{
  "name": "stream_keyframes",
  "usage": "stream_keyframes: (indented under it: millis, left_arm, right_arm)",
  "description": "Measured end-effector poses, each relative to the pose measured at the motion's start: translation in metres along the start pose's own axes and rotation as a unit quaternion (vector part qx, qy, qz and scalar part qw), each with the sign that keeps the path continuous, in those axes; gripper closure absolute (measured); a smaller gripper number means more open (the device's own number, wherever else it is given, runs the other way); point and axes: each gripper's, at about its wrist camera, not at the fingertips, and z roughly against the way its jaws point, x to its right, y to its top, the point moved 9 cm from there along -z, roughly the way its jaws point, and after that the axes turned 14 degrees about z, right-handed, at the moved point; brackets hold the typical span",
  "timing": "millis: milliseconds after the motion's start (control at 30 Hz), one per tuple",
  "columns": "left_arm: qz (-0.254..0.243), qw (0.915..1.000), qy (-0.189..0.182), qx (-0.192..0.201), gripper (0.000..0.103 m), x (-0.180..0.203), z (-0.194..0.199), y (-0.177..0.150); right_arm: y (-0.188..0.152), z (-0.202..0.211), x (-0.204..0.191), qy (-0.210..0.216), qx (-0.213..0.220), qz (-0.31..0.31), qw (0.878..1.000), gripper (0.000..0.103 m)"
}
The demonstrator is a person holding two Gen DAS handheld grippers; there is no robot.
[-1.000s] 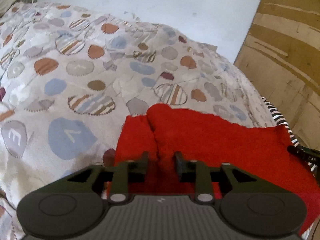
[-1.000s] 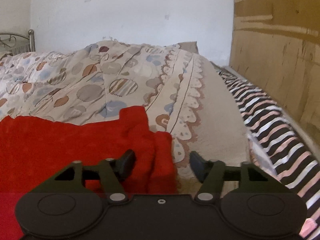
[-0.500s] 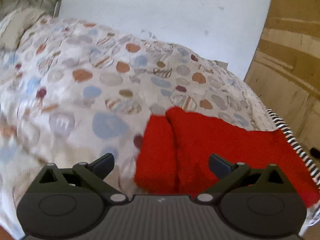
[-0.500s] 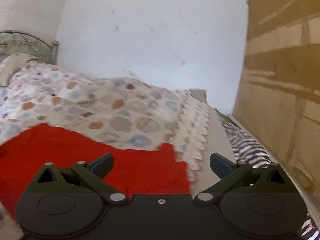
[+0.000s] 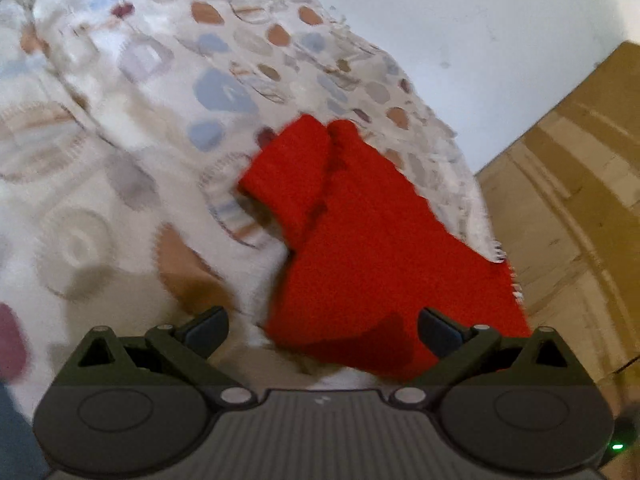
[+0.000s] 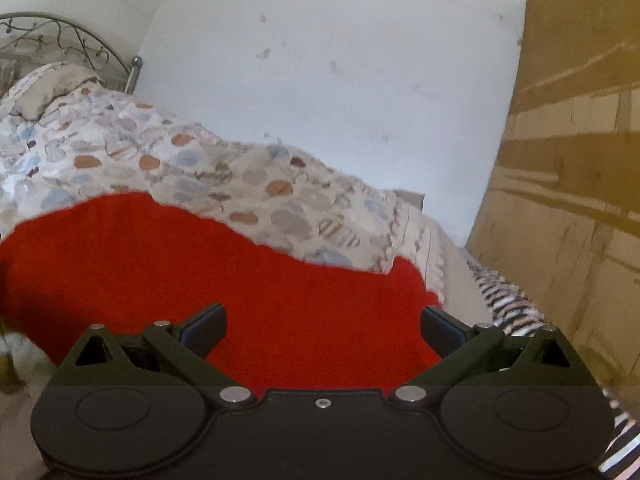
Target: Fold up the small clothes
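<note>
Our left gripper [image 5: 322, 330] and right gripper [image 6: 323, 326] both have jaws spread wide, gripping nothing. The red garment [image 6: 224, 276] lies flat on the bed's quilt [image 6: 260, 184] just ahead of both, its long axis running across from one gripper to the other.

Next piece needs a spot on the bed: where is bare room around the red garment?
Free: the patterned bedspread left of the red garment, and the stretch beyond it toward the metal headboard. Crowded: its right side, where a striped cloth lies squeezed against the cardboard.
</note>
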Motion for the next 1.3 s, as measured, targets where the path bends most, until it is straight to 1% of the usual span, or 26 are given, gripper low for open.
stream_keyframes:
  millis: [33,100,167,200,333,433,500,600,633,733,800,900,1033,1100,1200,1267,1300]
  left_arm:
    - [0.003,0.9999,-0.007,-0.007,0.001,0.003,-0.006,-0.005]
    - [0.006,0.9996,-0.021,-0.018,0.001,0.007,-0.017,-0.014]
    - [0.009,0.9997,-0.024,0.000,0.001,0.008,-0.024,-0.016]
    - [0.013,0.9996,-0.025,0.009,0.001,0.008,-0.026,-0.016]
    - [0.031,0.9983,-0.028,0.041,0.001,0.008,-0.029,-0.011]
    - [0.018,0.9978,-0.002,0.064,0.001,0.009,-0.028,-0.011]
    - [0.013,0.9971,0.005,0.074,0.001,0.013,-0.025,-0.012]
    - [0.022,0.9958,-0.005,0.088,0.001,0.019,-0.019,-0.014]
    - [0.021,0.9958,-0.003,0.090,0.001,0.019,-0.019,-0.014]
    - [0.016,0.9966,0.020,0.079,0.003,0.020,-0.026,-0.011]
    - [0.019,0.9962,0.021,0.083,0.003,0.023,-0.024,-0.010]
    - [0.005,0.9963,0.028,0.081,0.002,0.025,-0.030,-0.010]
    - [0.034,0.9955,0.014,0.088,0.001,0.013,-0.039,0.000]
    - [0.046,0.9945,-0.003,0.094,0.001,0.006,-0.043,0.004]
    - [0.066,0.9925,-0.020,0.101,0.001,-0.001,-0.048,0.006]
    - [0.064,0.9927,-0.011,0.101,0.005,0.001,-0.048,0.006]
    - [0.063,0.9926,0.001,0.104,0.013,0.001,-0.047,0.006]
  right_arm:
    - [-0.006,-0.003,0.000,0.004,-0.003,-0.011,1.000,0.001]
    - [-0.019,-0.007,0.003,0.018,-0.003,-0.059,0.998,0.001]
    - [-0.029,-0.008,0.006,0.028,0.005,-0.100,0.995,0.001]
    - [-0.033,-0.009,0.007,0.029,0.012,-0.110,0.993,0.001]
    - [-0.038,-0.004,0.003,0.012,0.032,-0.106,0.994,0.001]
    - [-0.040,-0.003,0.002,0.005,0.039,-0.115,0.993,0.001]
    - [-0.041,-0.003,0.003,0.006,0.040,-0.118,0.992,0.001]
    - [-0.042,-0.002,0.004,0.006,0.040,-0.120,0.992,0.001]
    - [-0.042,-0.003,0.004,0.007,0.040,-0.120,0.992,0.001]
    - [-0.042,-0.003,0.003,0.007,0.041,-0.122,0.992,0.001]
    - [-0.042,-0.003,0.004,0.007,0.041,-0.122,0.992,0.001]
    - [-0.042,-0.003,0.004,0.007,0.041,-0.122,0.992,0.001]
    - [-0.042,-0.003,0.004,0.007,0.041,-0.121,0.992,0.001]
    - [-0.043,-0.003,0.003,0.007,0.041,-0.122,0.992,0.001]
    - [-0.043,-0.003,0.003,0.006,0.041,-0.122,0.992,0.001]
    - [-0.042,-0.003,0.003,0.006,0.041,-0.122,0.992,0.001]
    - [-0.043,-0.003,0.003,0.006,0.041,-0.122,0.992,0.001]
